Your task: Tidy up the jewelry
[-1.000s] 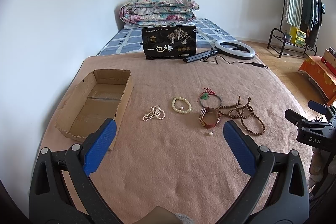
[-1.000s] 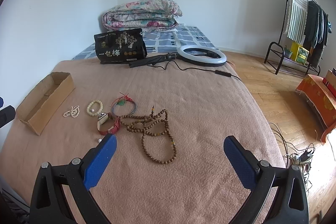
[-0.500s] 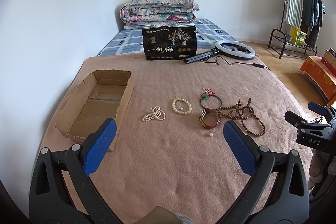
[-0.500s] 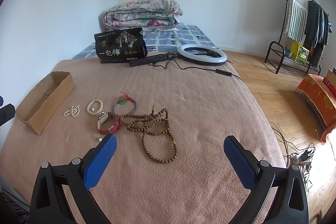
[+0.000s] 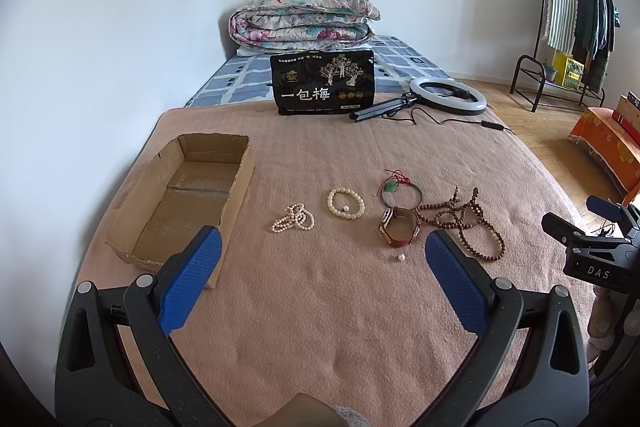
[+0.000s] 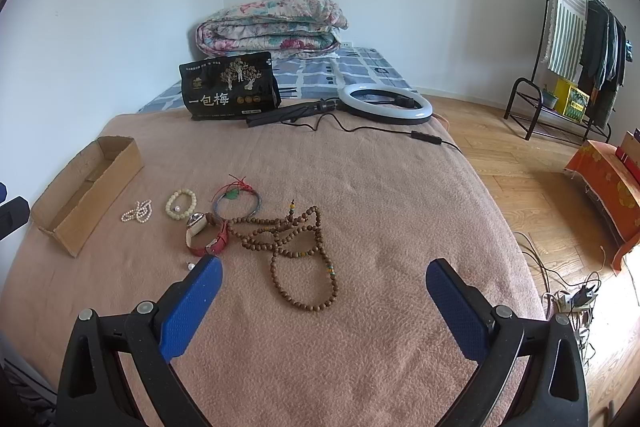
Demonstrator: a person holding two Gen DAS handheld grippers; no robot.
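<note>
While my left hand-held gripper [image 5: 322, 253] and right hand-held gripper [image 6: 324, 273] hover with fingers spread apart and holding nothing, the left one's blue pad hides the near corner of the box [image 5: 182, 201]. A loose pearl [image 5: 401, 257] lies nearest on the bed [image 5: 320, 307]. Beyond it sit the watch [image 5: 400, 230], wooden beads [image 6: 294, 247] stretching away from me, pearl string [image 5: 294, 219] and bracelet [image 5: 346, 203]. A black bag [image 5: 323, 83] stands farthest.

Left claw [image 5: 323, 251] spread wide, empty; right claw [image 6: 324, 277] likewise, both level.
</note>
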